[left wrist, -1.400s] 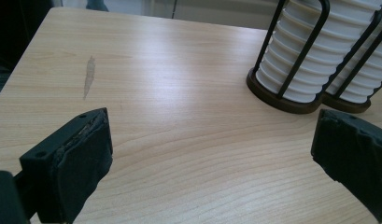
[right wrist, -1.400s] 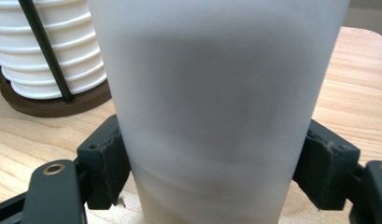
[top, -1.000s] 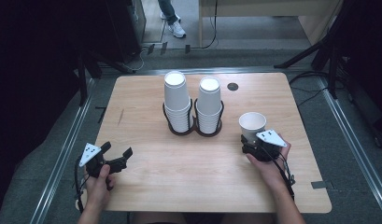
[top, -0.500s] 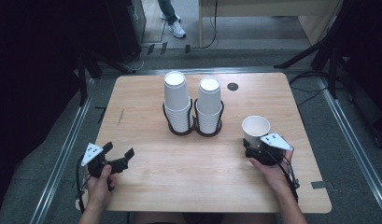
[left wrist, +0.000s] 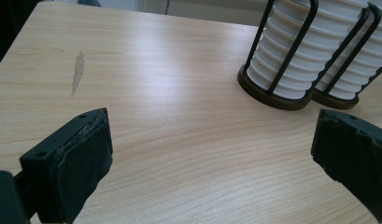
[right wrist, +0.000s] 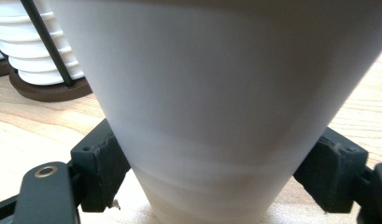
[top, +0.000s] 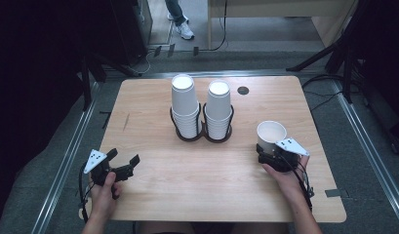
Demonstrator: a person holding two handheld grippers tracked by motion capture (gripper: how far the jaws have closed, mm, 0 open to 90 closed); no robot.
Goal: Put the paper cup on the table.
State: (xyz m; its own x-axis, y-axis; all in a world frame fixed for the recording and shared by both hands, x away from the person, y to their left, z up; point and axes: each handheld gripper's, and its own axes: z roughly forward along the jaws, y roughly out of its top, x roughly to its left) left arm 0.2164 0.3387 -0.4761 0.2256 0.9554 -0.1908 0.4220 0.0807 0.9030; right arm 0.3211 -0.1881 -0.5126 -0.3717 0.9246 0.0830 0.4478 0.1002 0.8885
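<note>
Upright, paper cup between right gripper fingers, just opening.

A: Left gripper construction?
B: Black body, grey three-cornered plate on top, black cable trailing at lower left of frame; worn dark pads.

A: Right gripper?
B: Same build; metal eyelet on jaw arm; forearms unsleeved.

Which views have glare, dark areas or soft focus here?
High view: table evenly lit, surroundings nearly black. Left gripper view: pale sheen on the wood, sharp throughout. Right gripper view: the single cup looms close, its wall soft and featureless.
</note>
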